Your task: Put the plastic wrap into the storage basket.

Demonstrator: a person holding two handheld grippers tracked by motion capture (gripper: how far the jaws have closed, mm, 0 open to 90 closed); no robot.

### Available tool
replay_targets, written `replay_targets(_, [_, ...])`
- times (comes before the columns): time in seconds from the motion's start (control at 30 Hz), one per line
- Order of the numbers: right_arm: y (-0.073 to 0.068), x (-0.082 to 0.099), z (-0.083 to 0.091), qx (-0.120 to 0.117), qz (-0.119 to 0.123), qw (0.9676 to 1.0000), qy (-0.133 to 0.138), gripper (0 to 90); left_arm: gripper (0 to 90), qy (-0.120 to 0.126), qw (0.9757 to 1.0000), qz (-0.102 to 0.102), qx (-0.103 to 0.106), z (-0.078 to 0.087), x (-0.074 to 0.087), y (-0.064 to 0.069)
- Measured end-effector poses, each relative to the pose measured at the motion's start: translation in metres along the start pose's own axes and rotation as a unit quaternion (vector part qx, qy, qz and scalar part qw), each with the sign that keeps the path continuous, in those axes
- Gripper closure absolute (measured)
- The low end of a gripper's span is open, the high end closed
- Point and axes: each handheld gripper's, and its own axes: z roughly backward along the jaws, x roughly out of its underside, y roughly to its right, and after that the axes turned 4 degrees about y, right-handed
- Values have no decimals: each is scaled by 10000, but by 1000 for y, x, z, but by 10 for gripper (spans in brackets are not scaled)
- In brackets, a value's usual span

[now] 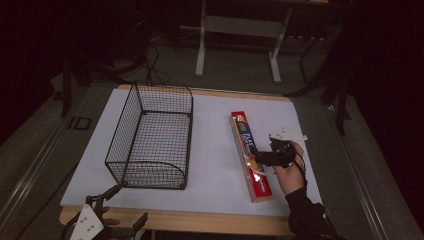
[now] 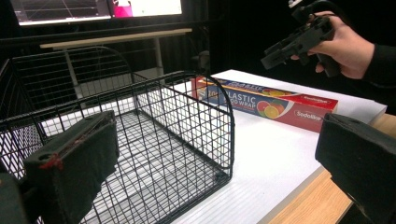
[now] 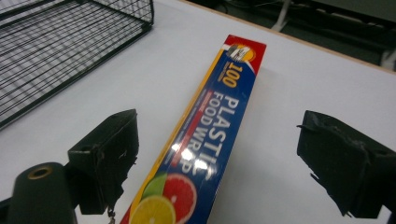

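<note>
Lying between the spread jaws of the right gripper (image 3: 219,163), the plastic wrap box (image 3: 205,140)

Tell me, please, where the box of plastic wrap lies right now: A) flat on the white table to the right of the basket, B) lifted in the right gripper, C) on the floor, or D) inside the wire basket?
A: the box of plastic wrap lies flat on the white table, apart from the wire basket, with the right gripper open above it.

Dim room, grey floor (image 1: 235,70) (white-legged desk (image 1: 239,25) behind).
</note>
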Motion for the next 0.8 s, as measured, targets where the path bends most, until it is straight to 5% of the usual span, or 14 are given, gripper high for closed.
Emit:
replay_targets(0.47, [-2,-10,-33,103,-237,9979,-595,96,1,34,10000,57,0,1,0,-2])
replay_targets(0.77, [2,-12,-53,227,-474,9918,-1166,97,1,12,10000,71,-18,1,1,-3])
replay_targets(0.8, [2,-13,-59,355,-500,9891,-1341,98,1,18,10000,75,-22,1,1,-3])
